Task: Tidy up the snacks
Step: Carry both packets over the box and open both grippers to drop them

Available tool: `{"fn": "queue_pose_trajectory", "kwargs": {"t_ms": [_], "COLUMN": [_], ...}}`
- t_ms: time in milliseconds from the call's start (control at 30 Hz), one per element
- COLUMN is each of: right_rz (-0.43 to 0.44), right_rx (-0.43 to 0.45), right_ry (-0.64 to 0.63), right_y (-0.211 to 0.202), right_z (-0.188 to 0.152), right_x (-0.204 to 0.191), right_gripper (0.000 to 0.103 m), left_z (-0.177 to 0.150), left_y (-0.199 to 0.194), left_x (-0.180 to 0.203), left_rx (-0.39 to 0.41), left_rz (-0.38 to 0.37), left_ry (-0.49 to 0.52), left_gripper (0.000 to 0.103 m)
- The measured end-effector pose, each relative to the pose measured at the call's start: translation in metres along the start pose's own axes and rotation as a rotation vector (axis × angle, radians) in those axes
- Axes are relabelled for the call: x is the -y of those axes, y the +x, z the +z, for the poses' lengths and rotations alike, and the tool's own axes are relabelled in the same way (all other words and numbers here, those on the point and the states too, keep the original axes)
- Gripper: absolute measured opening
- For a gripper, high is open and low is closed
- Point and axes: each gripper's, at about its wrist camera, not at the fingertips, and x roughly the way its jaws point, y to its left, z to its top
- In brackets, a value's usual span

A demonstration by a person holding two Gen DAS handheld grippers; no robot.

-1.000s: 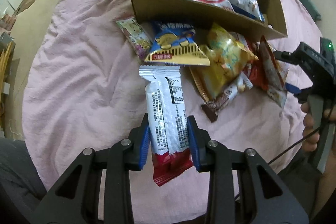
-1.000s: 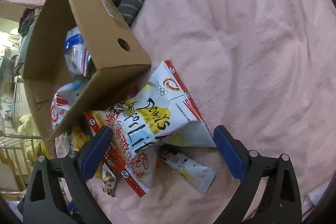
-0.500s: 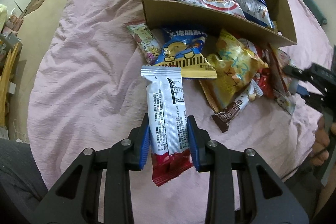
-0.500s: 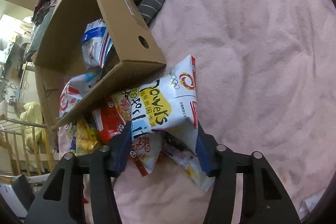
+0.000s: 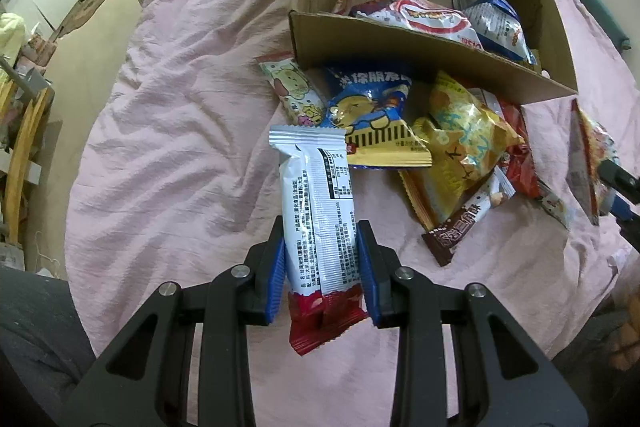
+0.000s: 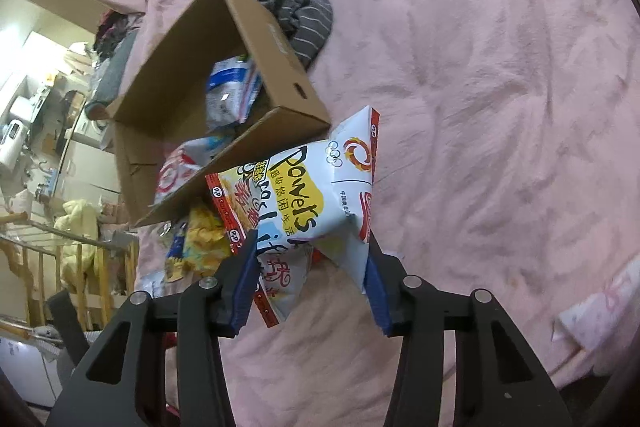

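L gripper (image 5: 322, 269) still clamping the silver/red bar (image 5: 316, 211), held above the pink bedspread (image 5: 180, 147), box (image 5: 420, 39) now looking closer vs 1 s ago. R gripper (image 6: 310, 273), wide open 1 s ago, now squeezing the white chip bag (image 6: 320, 195), lifting it beside the box (image 6: 256, 39) corner.

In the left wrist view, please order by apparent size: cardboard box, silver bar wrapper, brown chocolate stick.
1. cardboard box
2. silver bar wrapper, though nearness to the camera enlarges it
3. brown chocolate stick
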Motion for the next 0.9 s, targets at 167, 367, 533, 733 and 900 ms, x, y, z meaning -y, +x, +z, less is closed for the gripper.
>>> {"fn": "queue_pose_trajectory", "kwargs": {"t_ms": [167, 367, 533, 733, 900], "right_rz": [0.073, 0.191, 0.266, 0.317, 0.319], "right_rx": [0.011, 0.069, 0.121, 0.164, 0.197], "right_ry": [-0.011, -0.029, -0.051, -0.078, -0.098], "right_y": [-0.008, -0.025, -0.037, -0.045, -0.046], "right_z": [-0.010, -0.014, -0.010, -0.002, 0.012], "right_x": [-0.012, -0.021, -0.031, -0.041, -0.051], "right_gripper": [0.046, 0.046, 0.046, 0.046, 0.046], "left_z": [-0.001, -0.004, 0.001, 0.020, 0.043], "left_y": [-0.001, -0.010, -0.022, -0.046, -0.062], "left_x": [-0.005, -0.008, -0.010, -0.014, -0.020], "left_rx": [0.010, 0.039, 0.055, 0.118, 0.174], "left_rz": [0.011, 0.030, 0.021, 0.024, 0.034], "left_ry": [-0.008, 0.000, -0.001, 0.013, 0.021], "left_gripper": [0.029, 0.028, 0.028, 0.028, 0.028]}}
